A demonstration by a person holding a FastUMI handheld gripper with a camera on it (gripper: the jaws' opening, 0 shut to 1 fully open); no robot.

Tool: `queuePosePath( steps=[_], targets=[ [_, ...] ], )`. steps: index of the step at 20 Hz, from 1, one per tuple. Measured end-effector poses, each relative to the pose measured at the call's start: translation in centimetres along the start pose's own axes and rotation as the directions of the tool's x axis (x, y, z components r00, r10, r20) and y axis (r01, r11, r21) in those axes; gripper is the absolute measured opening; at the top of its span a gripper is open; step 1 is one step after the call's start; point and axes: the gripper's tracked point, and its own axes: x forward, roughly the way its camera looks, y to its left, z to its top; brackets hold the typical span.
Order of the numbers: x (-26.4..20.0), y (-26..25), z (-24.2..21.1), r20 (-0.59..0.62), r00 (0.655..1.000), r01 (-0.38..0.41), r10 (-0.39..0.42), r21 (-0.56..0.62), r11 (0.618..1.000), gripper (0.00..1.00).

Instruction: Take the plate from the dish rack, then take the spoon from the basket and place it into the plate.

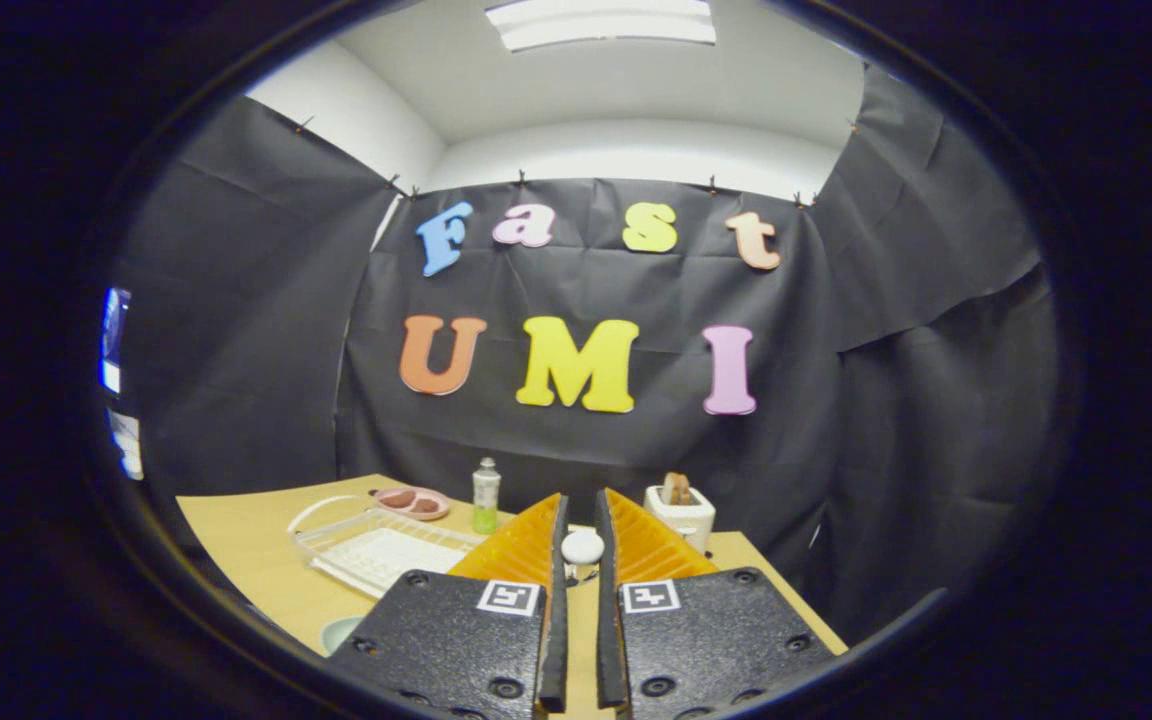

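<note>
Spoon (582,547) sits pinched between narrow tongs (580,520), right of dish rack (376,545).

Single view: fisheye camera riding on the gripper (581,505), looking forward along its two orange fingers (521,545), which enter at 6 o'clock with a narrow gap between them. Camera sits above the near edge of the wooden table (246,540), pitched slightly up; the black booth wall takes the centre, the white ceiling with a light panel (601,22) lies at 12 o'clock. Table contents sit low and small, well ahead: dish rack (376,550) at 8 o'clock, white toaster (681,512) at 5 o'clock just beyond the right finger.
</note>
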Motion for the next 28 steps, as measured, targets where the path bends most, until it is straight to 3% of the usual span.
queuePosePath(
  steps=[5, 10, 15, 23, 28],
  targets=[
    [-0.7, 8.7, -4.7, -0.088, 0.984, -0.15, 0.153, 0.032, 0.988, 0.17],
    [0.9, 12.8, -11.0, -0.204, 0.96, -0.177, 0.194, 0.097, 0.979, 0.17],
    [1.5, 14.5, -14.6, -0.278, 0.934, -0.188, 0.222, 0.145, 0.971, 0.17],
    [1.9, 14.3, -16.1, -0.329, 0.918, -0.193, 0.223, 0.12, 0.974, 0.18],
    [1.1, 13.2, -16.3, -0.4, 0.897, -0.142, 0.19, 0.148, 0.979, 0.22]
  ],
)
